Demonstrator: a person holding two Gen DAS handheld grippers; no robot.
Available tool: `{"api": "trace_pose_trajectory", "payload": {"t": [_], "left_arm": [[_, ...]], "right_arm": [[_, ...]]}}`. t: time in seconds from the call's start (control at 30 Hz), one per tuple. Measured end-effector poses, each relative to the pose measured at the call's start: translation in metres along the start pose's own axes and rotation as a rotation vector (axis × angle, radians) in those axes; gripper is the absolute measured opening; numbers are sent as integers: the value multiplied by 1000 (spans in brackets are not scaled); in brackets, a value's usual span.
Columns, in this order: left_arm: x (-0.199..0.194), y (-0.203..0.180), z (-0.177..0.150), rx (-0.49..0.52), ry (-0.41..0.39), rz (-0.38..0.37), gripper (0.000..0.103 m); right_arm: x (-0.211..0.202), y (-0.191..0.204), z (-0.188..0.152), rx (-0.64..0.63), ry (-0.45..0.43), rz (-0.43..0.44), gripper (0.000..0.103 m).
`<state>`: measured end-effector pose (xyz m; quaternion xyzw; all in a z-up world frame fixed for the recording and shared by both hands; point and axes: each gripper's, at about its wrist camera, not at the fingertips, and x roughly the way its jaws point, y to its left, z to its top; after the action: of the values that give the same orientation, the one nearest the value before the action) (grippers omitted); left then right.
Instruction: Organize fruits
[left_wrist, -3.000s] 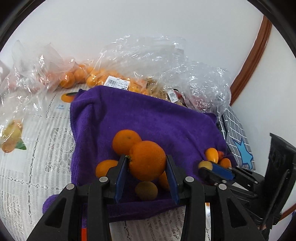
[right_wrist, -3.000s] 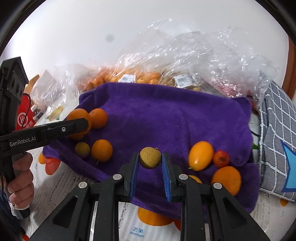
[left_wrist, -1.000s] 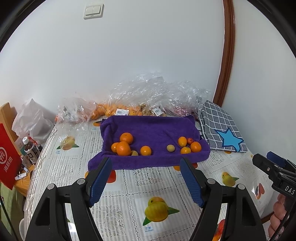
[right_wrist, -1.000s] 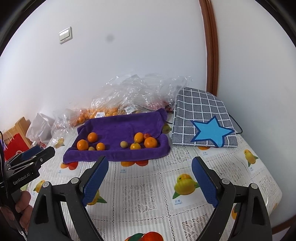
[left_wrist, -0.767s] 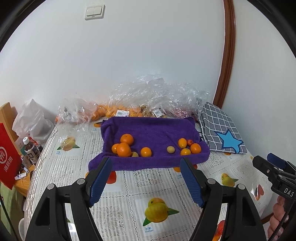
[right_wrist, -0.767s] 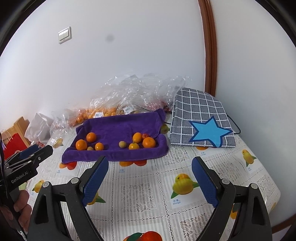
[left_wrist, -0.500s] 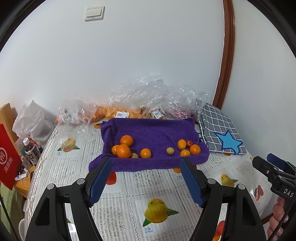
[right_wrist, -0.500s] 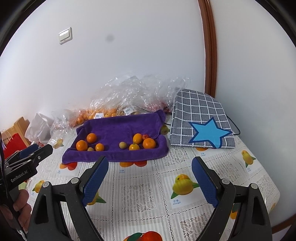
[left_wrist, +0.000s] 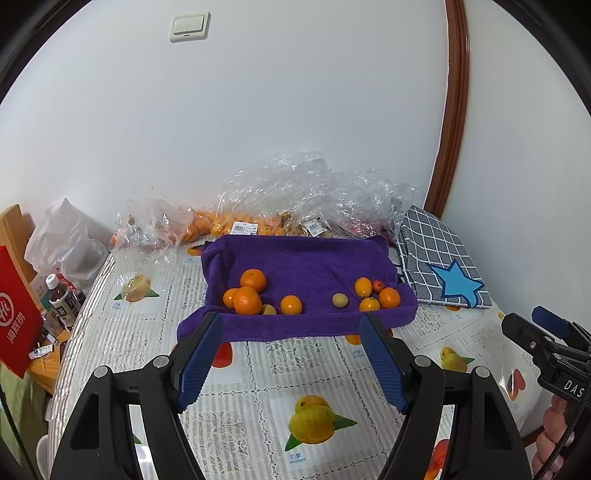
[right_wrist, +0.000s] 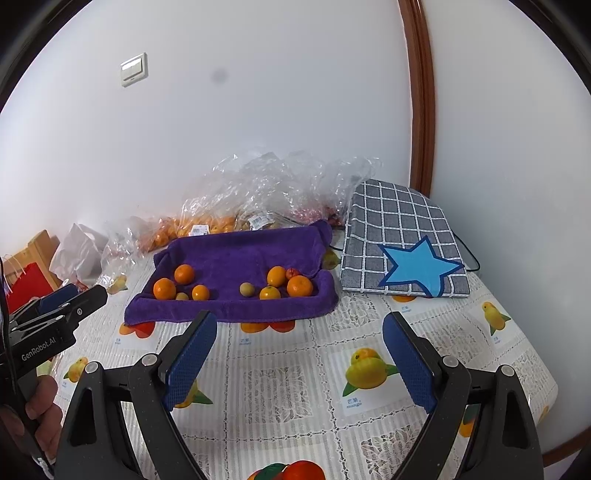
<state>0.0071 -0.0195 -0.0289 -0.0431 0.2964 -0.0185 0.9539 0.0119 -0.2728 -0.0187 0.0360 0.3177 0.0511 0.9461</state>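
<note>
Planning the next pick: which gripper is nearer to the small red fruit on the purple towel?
Right, by a slight margin. The right gripper hangs just right of the red fruit; the left gripper hangs off to its left.

We see a home room: fruit-print cloth (left_wrist: 314, 373) on the worktop, wall switch (left_wrist: 190, 26), shopping bags (left_wrist: 310, 199), wooden door frame (left_wrist: 452, 110).

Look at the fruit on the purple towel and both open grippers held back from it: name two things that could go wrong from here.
1. The oranges on the towel touch in a cluster, so closing on one may well nudge its neighbours into rolling.
2. The small red fruit sits against a yellow one; the wide right gripper might catch both.
</note>
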Motion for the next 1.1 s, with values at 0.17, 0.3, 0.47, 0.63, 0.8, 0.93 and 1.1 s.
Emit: {"api": "trace_pose_trajectory", "payload": {"t": [0.17,0.3,0.47,0.63,0.8,0.93,1.1], "left_arm": [[0,0,0,-1,0,-1,75],[0,0,0,0,-1,-1,75],[-1,0,0,-1,-4,-1,75],[-2,-1,0,-2,-4,0,75],[-3,-1,0,-4,-5,-1,75],[-4,-2,1,-6,-8,-1,75],[-4,-3,1,-6,-9,-3,75]], "right_arm": [[0,0,0,-1,1,1,91],[0,0,0,-1,1,1,91],[0,0,0,-1,1,1,91],[0,0,-1,0,1,1,91],[0,0,0,-1,1,0,91],[0,0,0,0,1,1,91],[0,1,-1,-1,2,0,91]]}}
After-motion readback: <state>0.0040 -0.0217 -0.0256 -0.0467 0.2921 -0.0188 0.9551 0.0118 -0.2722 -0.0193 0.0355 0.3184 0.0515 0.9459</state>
